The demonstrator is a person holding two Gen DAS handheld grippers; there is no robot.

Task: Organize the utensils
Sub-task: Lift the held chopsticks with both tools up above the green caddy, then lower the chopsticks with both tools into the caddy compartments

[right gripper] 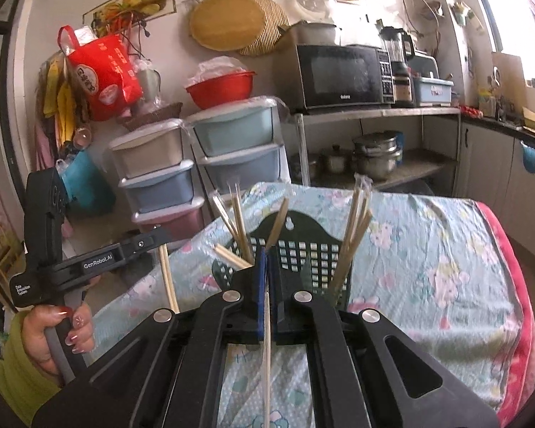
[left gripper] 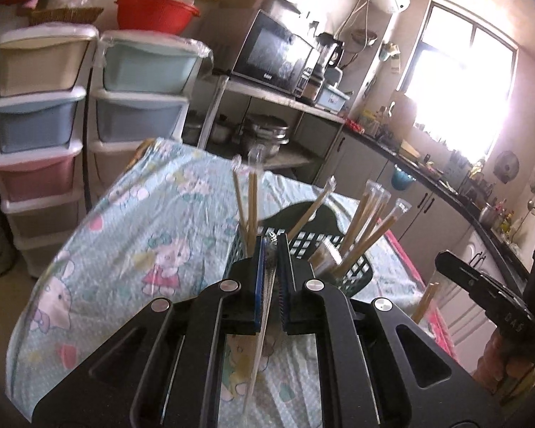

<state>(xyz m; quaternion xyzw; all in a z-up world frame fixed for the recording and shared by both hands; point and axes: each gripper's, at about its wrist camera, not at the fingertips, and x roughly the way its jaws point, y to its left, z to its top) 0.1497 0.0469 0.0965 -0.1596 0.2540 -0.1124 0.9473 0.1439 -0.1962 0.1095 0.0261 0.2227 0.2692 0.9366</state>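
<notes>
Tilted slightly downward over a table (left gripper: 100, 221) draped in a cartoon-print cloth (right gripper: 428, 249); aimed at a dark plastic basket (left gripper: 314, 246) standing on that cloth.

Left gripper (left gripper: 271, 249): jaws nearly closed, pinching a wrapped chopstick (left gripper: 264, 328) that hangs down between the blue pads (left gripper: 259, 285) toward the cloth; top end just above the fingertips, something shiny there, too small to make out.

Right gripper (right gripper: 267, 260): jaws likewise pressed together on a bare chopstick (right gripper: 266, 356) running down and out of the bottom of the right wrist view; upper end hidden between the pads.

Left hand (right gripper: 59, 335) wrapped round its grey handle at the left edge of the right wrist view, yellow-green sleeve (right gripper: 14, 374) below it; a pale stick hanging from that tool's front. Right hand (left gripper: 506, 363) only partly seen at the right edge of the left wrist view, cut off by the frame.

More chopsticks (left gripper: 360, 221) upright and leaning in the basket, several in clear sleeves; basket bottom hidden behind both grippers; window (left gripper: 456, 82) blown out white, counter beneath it hard to read.
</notes>
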